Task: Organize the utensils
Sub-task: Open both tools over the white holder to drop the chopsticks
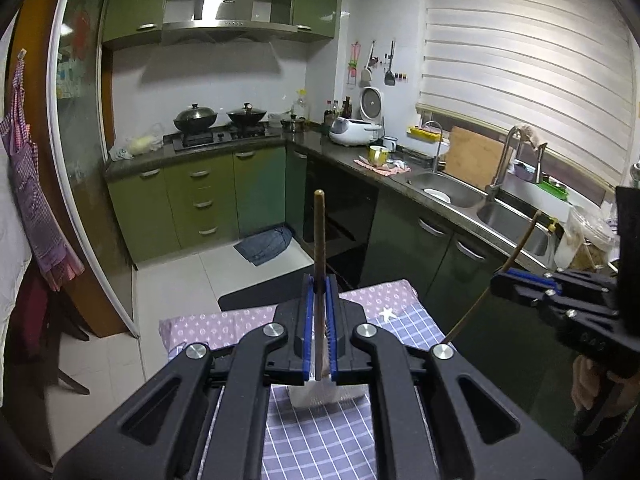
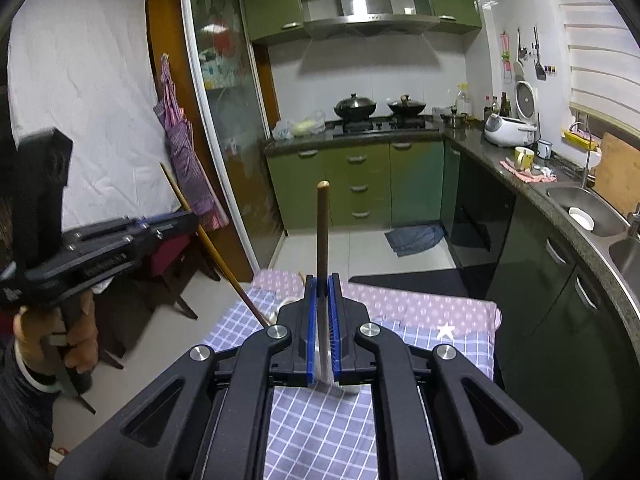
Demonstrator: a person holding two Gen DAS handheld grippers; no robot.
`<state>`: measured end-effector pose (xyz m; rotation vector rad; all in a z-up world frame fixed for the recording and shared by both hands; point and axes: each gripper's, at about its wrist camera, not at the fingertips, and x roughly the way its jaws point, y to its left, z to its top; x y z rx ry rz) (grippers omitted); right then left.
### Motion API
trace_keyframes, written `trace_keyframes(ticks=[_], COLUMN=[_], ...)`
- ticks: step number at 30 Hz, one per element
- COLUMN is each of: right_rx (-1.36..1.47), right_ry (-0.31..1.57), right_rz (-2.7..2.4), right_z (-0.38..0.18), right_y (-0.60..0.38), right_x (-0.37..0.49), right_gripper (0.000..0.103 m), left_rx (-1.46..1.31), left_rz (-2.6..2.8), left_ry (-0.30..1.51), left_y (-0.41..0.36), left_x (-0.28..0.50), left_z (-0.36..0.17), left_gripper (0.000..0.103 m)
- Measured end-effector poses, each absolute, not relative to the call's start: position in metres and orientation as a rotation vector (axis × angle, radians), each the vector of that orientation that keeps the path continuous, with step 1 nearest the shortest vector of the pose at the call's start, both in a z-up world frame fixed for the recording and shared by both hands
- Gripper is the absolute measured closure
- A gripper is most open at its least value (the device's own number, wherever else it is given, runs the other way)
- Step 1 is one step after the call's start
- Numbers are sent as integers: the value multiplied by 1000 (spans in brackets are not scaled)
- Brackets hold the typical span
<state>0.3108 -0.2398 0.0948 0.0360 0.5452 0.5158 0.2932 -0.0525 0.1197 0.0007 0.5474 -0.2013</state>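
Observation:
My left gripper (image 1: 319, 285) is shut on a brown wooden chopstick (image 1: 319, 232) that stands up between its blue pads, high above the table. My right gripper (image 2: 322, 281) is shut on a second brown chopstick (image 2: 322, 224), also upright. In the left wrist view the right gripper (image 1: 497, 280) hangs at the right with its thin chopstick (image 1: 520, 245) slanting through it. In the right wrist view the left gripper (image 2: 194, 220) is at the left, its chopstick (image 2: 224, 265) slanting down. A white ribbed container (image 1: 324, 395) sits on the checked cloth below, mostly hidden behind the jaws.
The small table wears a blue checked cloth (image 1: 320, 440) over a lilac patterned one (image 1: 224, 326). A counter with a double sink (image 1: 452, 194) runs along the right, the stove (image 1: 220, 136) lies at the back. A dark chair (image 2: 176, 280) and a glass sliding door (image 2: 224, 120) stand at the left.

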Motion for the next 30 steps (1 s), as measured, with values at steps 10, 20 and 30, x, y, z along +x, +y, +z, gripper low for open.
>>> trace_keyframes(ticks=[10,20,30], right_rx=[77,50,-5], right_ry=[565,686,706], right_rz=[486,491,473], right_z=[75,1,-31], right_y=[-231,-201,-192], right_x=[379,415,398], right_gripper=[96,96,91], left_rx=[17,10,8], left_rz=[-179,-184,-183], left_ry=[593,681,632], left_y=[-58,-53,-51], left_x=[332,341,329], left_z=[88,31,30], left_gripper=[97,97,80])
